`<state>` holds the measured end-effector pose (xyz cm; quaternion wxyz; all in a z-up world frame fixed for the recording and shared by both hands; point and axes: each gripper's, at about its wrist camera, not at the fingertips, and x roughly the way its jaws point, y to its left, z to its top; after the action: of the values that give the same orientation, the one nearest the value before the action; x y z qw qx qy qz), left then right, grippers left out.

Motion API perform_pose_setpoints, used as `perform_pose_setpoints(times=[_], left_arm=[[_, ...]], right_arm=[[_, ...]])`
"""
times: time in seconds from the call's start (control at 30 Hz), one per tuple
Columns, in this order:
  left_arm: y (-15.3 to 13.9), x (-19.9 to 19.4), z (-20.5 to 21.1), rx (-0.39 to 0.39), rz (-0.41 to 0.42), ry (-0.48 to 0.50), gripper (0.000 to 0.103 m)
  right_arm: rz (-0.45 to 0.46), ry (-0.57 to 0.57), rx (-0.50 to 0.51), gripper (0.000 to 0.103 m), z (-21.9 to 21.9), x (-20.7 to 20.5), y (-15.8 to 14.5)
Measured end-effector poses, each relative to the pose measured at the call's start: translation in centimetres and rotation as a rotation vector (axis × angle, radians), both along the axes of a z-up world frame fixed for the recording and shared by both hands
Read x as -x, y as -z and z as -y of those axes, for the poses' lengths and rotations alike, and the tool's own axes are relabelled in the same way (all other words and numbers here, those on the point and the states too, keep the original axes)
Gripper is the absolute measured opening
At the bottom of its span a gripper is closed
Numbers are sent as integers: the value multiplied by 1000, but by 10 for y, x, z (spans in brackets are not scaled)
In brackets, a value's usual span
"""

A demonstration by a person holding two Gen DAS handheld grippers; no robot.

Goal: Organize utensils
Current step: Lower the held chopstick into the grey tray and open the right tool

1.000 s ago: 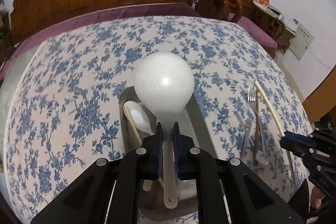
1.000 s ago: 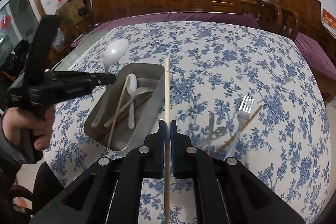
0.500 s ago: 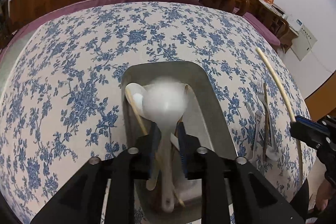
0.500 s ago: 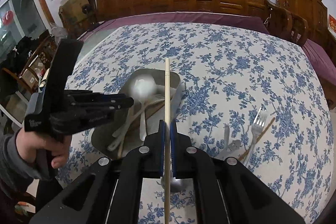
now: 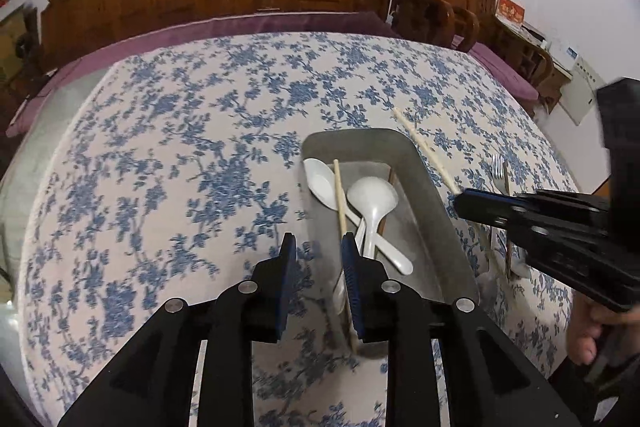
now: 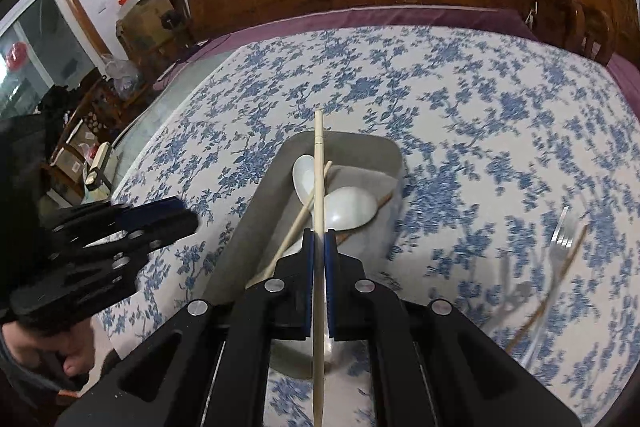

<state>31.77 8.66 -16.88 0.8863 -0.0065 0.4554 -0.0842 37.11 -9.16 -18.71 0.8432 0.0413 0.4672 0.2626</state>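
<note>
Chopstick point(image 6: 319, 163) is pinched between the blue pads of my right tongs point(image 6: 319, 247), pointing forward over the metal tray point(image 6: 256, 211), its tip past the tray's far rim. My left tongs point(image 5: 317, 251) are spread with nothing between them, hovering at the tray's near left edge. In the tray lie 2 white spoons point(image 5: 372, 201) and another chopstick point(image 5: 340, 199). A fork point(image 6: 560, 237) and a few more utensils wait on the tablecloth point(image 5: 180, 155) toward its right edge. I judge the step is to lay this chopstick in. I should lower it lengthwise along the tray, parallel to the other one, and spread the pads only once it is low, so it won't bounce off the spoons or roll over the rim.
</note>
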Motion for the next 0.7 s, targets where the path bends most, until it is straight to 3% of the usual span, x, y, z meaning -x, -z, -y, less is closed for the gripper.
perform_pose_setpoints(times=[0.7], left_arm=[[-20, 17, -21, 2, 38, -33, 22]], right_arm=[[-46, 43, -8, 7, -31, -31, 30]])
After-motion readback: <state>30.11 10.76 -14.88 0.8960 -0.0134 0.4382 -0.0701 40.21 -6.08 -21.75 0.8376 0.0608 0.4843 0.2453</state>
